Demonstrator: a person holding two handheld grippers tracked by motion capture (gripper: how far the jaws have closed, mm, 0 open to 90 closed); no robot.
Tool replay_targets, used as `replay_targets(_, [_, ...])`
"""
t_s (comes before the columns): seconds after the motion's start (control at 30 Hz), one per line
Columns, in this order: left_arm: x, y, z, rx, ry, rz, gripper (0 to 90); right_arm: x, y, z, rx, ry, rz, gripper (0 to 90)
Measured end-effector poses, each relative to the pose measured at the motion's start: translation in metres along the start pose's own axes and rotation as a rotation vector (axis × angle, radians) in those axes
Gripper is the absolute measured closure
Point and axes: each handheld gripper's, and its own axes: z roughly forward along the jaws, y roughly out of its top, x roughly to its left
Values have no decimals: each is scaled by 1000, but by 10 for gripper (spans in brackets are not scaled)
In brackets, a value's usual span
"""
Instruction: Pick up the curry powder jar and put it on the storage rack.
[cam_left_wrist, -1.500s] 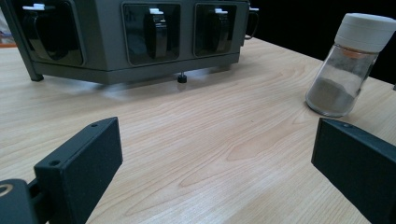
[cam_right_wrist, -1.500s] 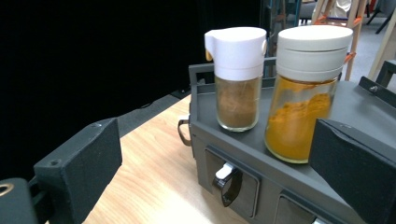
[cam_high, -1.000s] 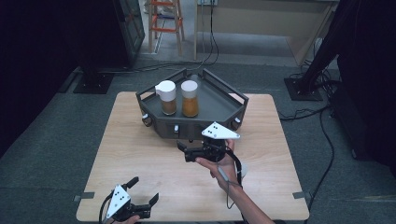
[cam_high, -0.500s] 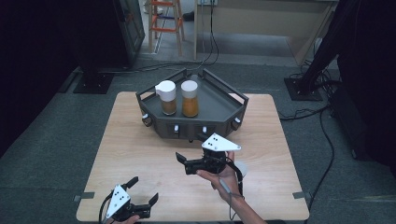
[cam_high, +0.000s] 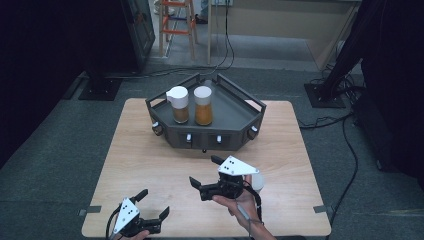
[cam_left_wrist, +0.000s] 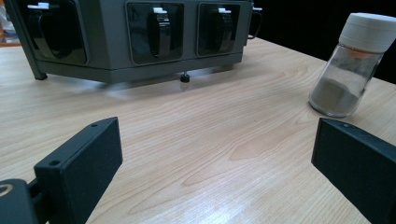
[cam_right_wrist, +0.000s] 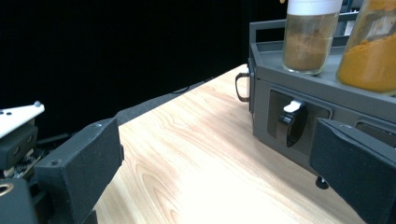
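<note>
Held low over the pale wooden table (cam_high: 150, 160), the right gripper (cam_high: 207, 173) was kept wide-fingered just beside a white-capped glass jar (cam_high: 256, 181); the left gripper (cam_high: 152, 206) was likewise spread empty.

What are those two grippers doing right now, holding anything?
Left gripper: open, holding nothing, low over the table.
Right gripper: open, holding nothing, in front of the grey tray.

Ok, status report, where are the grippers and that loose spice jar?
Left gripper open, empty, near table edge. Right gripper open, empty, mid-table. Grey spice jar upright on table, beside right hand. Path clear; two jars sit in rack.
</note>
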Motion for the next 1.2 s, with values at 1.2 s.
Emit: replay_targets(1.2, [2, -1, 1, -1, 17, -12, 17, 17, -50, -8, 32, 33, -15, 26])
